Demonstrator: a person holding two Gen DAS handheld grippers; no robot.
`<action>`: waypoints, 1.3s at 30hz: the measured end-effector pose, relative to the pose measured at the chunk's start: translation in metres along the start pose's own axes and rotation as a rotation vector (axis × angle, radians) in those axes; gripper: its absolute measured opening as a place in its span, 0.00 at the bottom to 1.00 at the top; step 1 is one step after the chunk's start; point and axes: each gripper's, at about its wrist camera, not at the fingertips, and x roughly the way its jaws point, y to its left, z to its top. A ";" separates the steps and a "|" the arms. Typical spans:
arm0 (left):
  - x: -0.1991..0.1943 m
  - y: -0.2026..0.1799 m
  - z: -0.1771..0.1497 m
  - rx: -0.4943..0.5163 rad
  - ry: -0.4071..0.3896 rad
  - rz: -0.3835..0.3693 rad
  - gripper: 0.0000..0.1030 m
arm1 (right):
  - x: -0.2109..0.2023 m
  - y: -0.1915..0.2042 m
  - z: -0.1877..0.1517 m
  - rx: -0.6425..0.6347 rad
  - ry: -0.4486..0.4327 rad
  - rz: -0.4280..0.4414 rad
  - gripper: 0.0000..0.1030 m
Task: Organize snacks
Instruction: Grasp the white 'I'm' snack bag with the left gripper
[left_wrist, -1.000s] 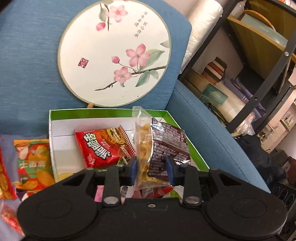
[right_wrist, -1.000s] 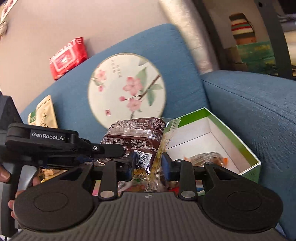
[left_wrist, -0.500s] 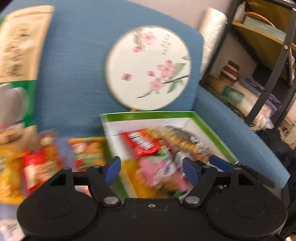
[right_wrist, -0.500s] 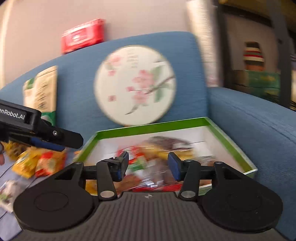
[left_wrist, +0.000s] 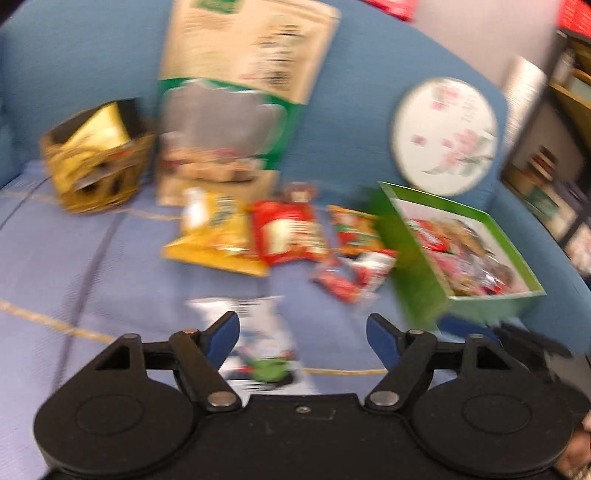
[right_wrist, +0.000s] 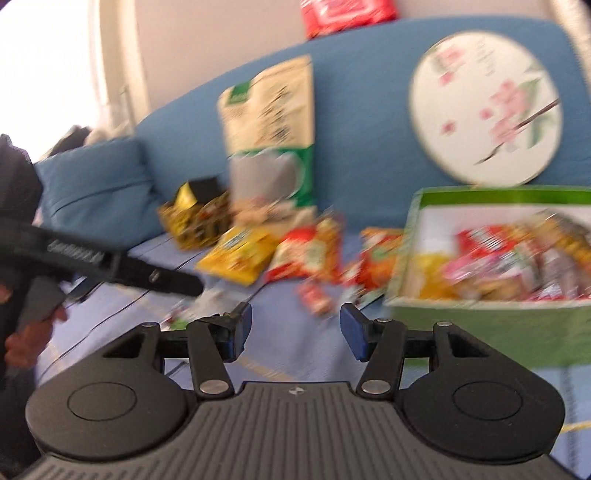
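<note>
A green box (left_wrist: 417, 273) with a white inside sits on the blue sofa at the right and holds several snack packs; it also shows in the right wrist view (right_wrist: 491, 321). Loose on the seat lie a yellow pack (left_wrist: 218, 236), a red pack (left_wrist: 286, 234), an orange pack (left_wrist: 351, 229), small red packs (left_wrist: 351, 277) and a white pack (left_wrist: 258, 332). My left gripper (left_wrist: 303, 332) is open and empty, just above the white pack. My right gripper (right_wrist: 295, 326) is open and empty, left of the box. Both views are blurred.
A tall beige and green bag (left_wrist: 240, 92) and a round flower fan (left_wrist: 445, 134) lean on the sofa back. A gold basket (left_wrist: 98, 158) stands at the left. A shelf unit (left_wrist: 554, 147) is at the right. The left gripper's body (right_wrist: 110, 262) crosses the right wrist view.
Both grippers let go of the brown snack pack, which now lies in the box, and opened. Both have swung left, away from the box, toward the loose packs on the seat.
</note>
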 end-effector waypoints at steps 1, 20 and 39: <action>0.000 0.010 0.001 -0.026 -0.001 0.018 1.00 | 0.004 0.005 -0.002 -0.006 0.017 0.017 0.87; 0.038 -0.001 -0.017 -0.049 0.132 -0.185 0.59 | 0.015 0.001 -0.018 0.107 0.122 0.098 0.87; 0.048 0.004 -0.011 -0.016 0.175 -0.197 0.77 | 0.021 -0.030 -0.022 0.359 0.180 0.123 0.87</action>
